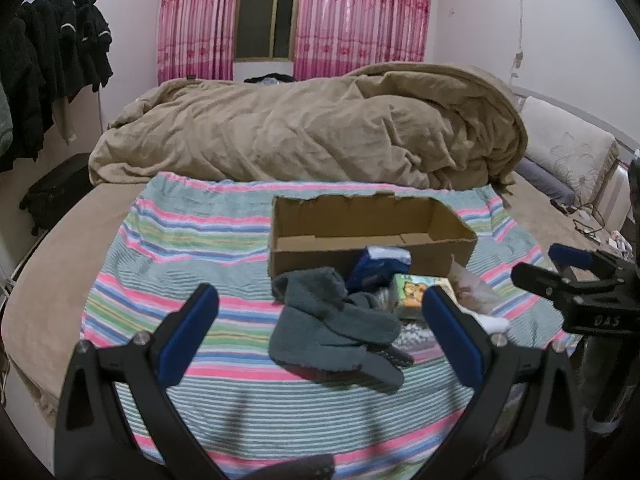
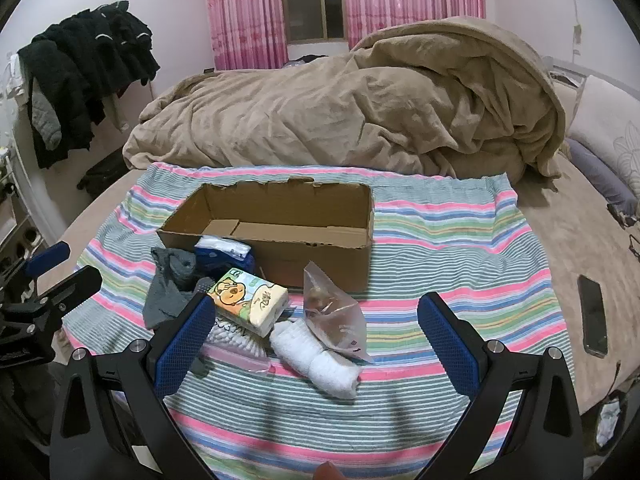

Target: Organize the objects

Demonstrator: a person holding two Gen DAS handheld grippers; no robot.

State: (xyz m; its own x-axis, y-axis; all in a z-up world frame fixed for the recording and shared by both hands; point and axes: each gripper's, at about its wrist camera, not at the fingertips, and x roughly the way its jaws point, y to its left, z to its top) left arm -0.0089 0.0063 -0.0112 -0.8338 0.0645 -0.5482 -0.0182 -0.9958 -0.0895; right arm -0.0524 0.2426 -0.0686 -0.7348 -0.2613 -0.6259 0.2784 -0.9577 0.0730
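Note:
An open, empty cardboard box [image 1: 372,236] [image 2: 280,232] lies on a striped cloth [image 1: 180,248] [image 2: 440,248] on the bed. In front of it is a heap: grey socks [image 1: 328,324] [image 2: 168,284], a blue packet [image 1: 376,268] [image 2: 224,256], a tissue pack with a cartoon [image 1: 412,294] [image 2: 250,300], a clear plastic bag [image 2: 336,316], a white rolled sock [image 2: 316,360] and a cotton-swab pack [image 2: 236,340]. My left gripper [image 1: 320,328] is open above the grey socks. My right gripper [image 2: 316,340] is open above the white sock and the bag.
A rumpled tan duvet [image 1: 304,132] [image 2: 360,112] fills the far half of the bed. A phone [image 2: 594,314] lies on the bed at the right. Dark clothes [image 1: 52,64] [image 2: 80,72] hang at the left. Pillows [image 1: 568,152] lie at the right.

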